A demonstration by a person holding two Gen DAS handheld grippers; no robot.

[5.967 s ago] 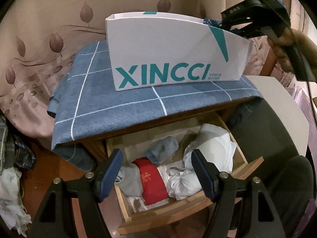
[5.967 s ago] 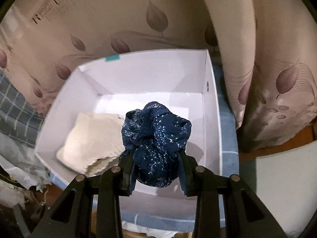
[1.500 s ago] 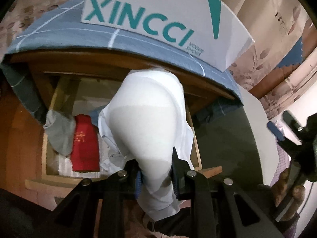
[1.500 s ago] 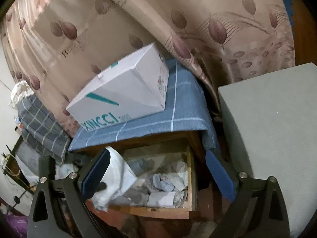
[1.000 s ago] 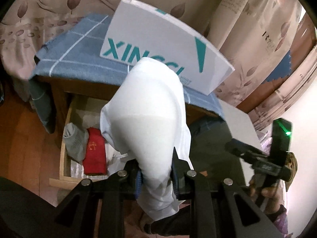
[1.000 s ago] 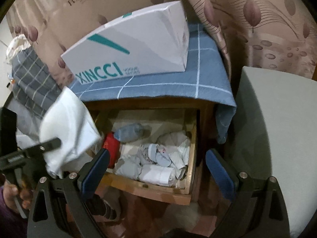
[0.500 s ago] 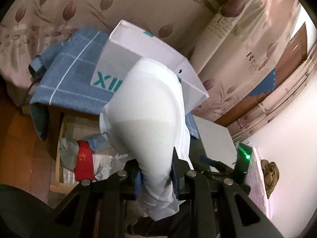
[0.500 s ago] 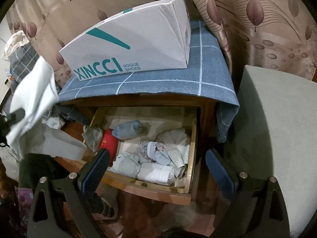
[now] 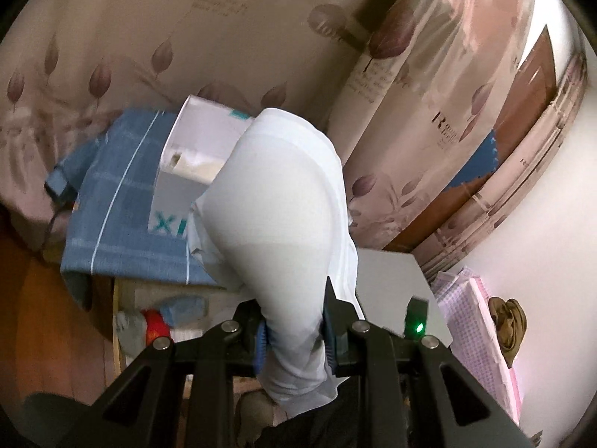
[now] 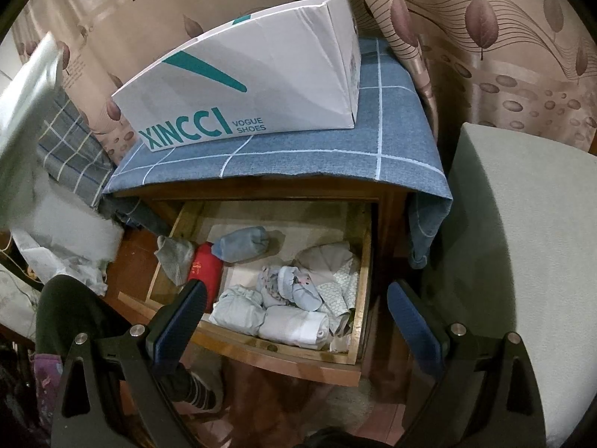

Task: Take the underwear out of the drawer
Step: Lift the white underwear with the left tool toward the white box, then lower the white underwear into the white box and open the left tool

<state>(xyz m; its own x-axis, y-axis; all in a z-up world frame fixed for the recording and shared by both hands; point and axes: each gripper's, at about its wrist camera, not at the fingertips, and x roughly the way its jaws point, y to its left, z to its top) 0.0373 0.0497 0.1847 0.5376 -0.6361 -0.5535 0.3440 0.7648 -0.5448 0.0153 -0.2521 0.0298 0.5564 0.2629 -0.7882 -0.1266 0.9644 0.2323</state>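
Since the frame half a second back, the left wrist view has climbed: the open drawer [image 9: 156, 321] now sits low and to the left of the left gripper [image 9: 293, 330], and the shoe box [image 9: 190, 171] shows its open top instead of mostly its lettered side. The white underwear [image 9: 280, 216] holds the same shape between the jaws as before.

Left wrist view: jaws are clamped together on the white underwear, pinching it at a bunched lower part. The rest billows up and forward ahead of the fingers, and a loose tail hangs below them. The box stands beyond and left of the garment on a blue checked cloth [image 9: 123, 216]. The garment is clear of the drawer.

Right wrist view: the right gripper [image 10: 302, 317] has its jaws wide apart and nothing between them. It hovers above the drawer front [image 10: 261, 351], pointing down into it. Ahead of the fingers lie rolled and folded pieces: a white folded piece [image 10: 294, 326], a pale roll [image 10: 237, 306], a red item [image 10: 203, 272] and a blue-grey roll [image 10: 242, 242]. The white underwear appears as a blur at far upper left [image 10: 26, 112].

Judgement on handling: the fabric looks thin, light and limp, with no stiffness. It is not fragile, and it could slip if only a single layer is pinched. Gathering a fold or the waistband gives the surest hold. The same should apply to the rolls left in the drawer: taking a roll across its middle may keep it from unrolling.
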